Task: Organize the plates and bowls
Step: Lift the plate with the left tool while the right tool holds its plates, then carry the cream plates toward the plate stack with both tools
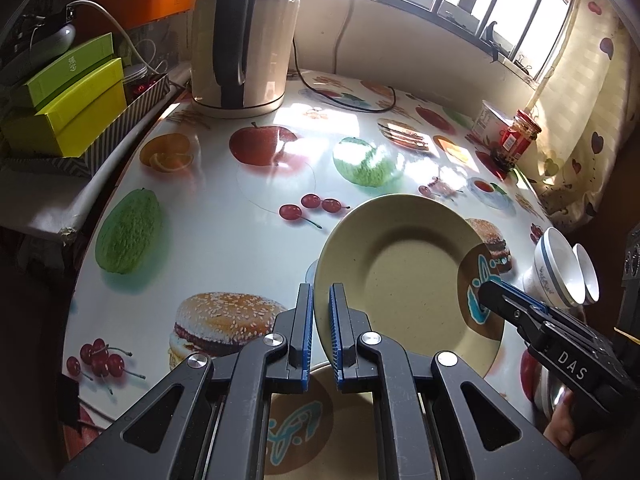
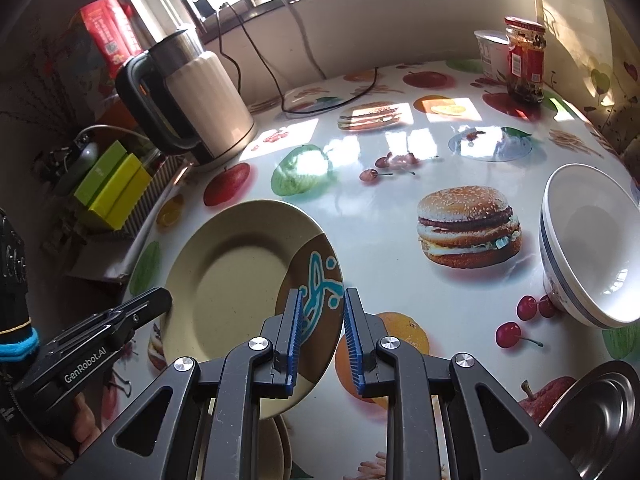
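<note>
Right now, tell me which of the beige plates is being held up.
The tilted beige plate, pinched at its rim by the left gripper and lifted off the table. The other plate lies flat below it, under the gripper.

My table (image 1: pixel 248 248) wears a glossy white cloth printed with burgers, apples, cherries and oranges. On it stand a cream kettle (image 1: pixel 244 36) at the far left, its black cord (image 1: pixel 348 100) trailing across the cloth, a red-labelled jar (image 1: pixel 518 138) and a white tub (image 1: pixel 490 122) far right, white bowls (image 2: pixel 592 252) tipped on their sides, and a steel bowl (image 2: pixel 600 416) near me
</note>
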The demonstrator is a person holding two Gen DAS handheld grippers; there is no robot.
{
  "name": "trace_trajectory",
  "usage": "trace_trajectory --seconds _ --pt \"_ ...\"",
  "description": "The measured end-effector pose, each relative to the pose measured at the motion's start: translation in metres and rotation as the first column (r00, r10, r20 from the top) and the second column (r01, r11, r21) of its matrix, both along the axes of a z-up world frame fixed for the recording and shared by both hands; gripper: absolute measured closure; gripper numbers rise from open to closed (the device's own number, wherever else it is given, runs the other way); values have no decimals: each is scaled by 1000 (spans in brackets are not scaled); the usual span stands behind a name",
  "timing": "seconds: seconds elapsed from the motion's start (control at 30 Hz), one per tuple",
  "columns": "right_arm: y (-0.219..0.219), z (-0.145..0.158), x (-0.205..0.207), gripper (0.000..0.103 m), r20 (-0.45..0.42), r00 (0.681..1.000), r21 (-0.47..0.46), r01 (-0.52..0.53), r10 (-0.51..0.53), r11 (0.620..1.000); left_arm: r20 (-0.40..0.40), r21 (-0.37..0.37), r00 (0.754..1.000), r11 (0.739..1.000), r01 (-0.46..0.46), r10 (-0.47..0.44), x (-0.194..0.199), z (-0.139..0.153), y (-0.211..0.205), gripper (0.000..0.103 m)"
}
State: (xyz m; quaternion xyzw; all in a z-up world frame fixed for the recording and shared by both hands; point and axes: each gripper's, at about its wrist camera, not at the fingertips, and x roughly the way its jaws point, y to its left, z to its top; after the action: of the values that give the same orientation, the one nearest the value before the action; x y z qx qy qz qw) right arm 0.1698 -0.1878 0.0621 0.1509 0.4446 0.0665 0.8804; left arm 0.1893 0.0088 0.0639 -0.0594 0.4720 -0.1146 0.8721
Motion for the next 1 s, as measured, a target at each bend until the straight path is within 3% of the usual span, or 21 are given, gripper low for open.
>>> trace_trajectory --seconds 1.0 --pt "23 0 -48 83 9 997 -13 -73 73 997 -1 7 999 999 -41 41 -57 -5 22 95"
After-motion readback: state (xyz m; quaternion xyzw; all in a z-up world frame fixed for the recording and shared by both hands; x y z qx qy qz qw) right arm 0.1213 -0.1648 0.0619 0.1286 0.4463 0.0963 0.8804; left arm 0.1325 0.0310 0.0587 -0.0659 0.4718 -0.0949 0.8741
